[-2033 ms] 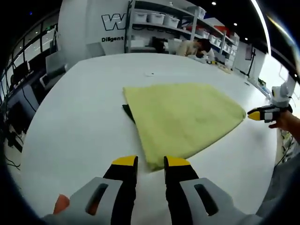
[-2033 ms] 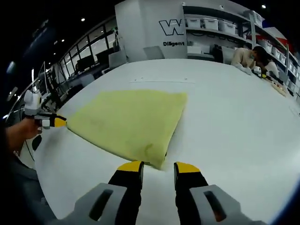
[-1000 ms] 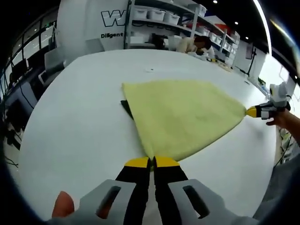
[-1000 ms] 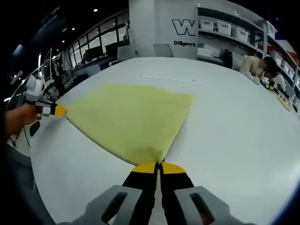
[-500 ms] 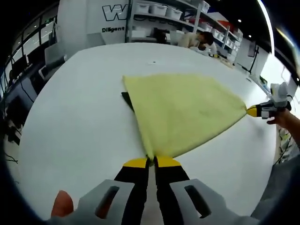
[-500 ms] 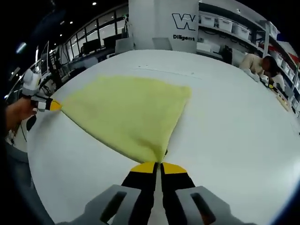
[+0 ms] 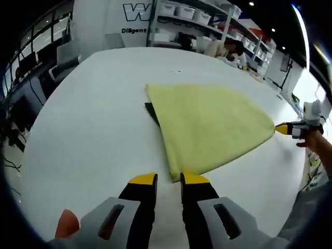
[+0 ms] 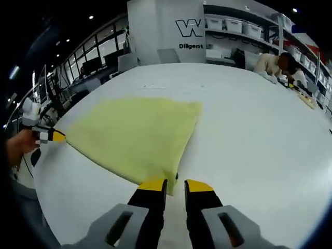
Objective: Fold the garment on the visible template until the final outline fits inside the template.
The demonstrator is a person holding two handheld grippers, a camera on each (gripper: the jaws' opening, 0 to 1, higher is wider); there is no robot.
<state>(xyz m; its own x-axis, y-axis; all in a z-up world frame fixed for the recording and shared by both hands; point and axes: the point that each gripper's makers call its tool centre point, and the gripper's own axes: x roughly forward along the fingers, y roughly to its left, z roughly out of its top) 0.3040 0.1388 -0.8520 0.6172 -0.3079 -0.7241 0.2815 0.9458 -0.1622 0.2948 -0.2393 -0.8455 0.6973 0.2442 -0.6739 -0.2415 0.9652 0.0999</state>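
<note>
- Both views bright, even indoor light; small round ceiling spotlights (image 8: 91,17) at 11 o'clock in right gripper view.
- Long white ceiling light strip (image 7: 306,31) at 2 o'clock in left gripper view, blown out.
- Large white round table (image 7: 93,119) nearly overexposed, little surface detail, faint sheen.
- Shadows soft and thin; narrow dark edge under pale yellow fuzzy folded cloth (image 7: 212,124).
- Strong fisheye bend; white storage shelving (image 8: 244,31) curves at 1 o'clock.
- Cloth (image 8: 137,132) slightly soft; background blurry, mild motion smear.
</note>
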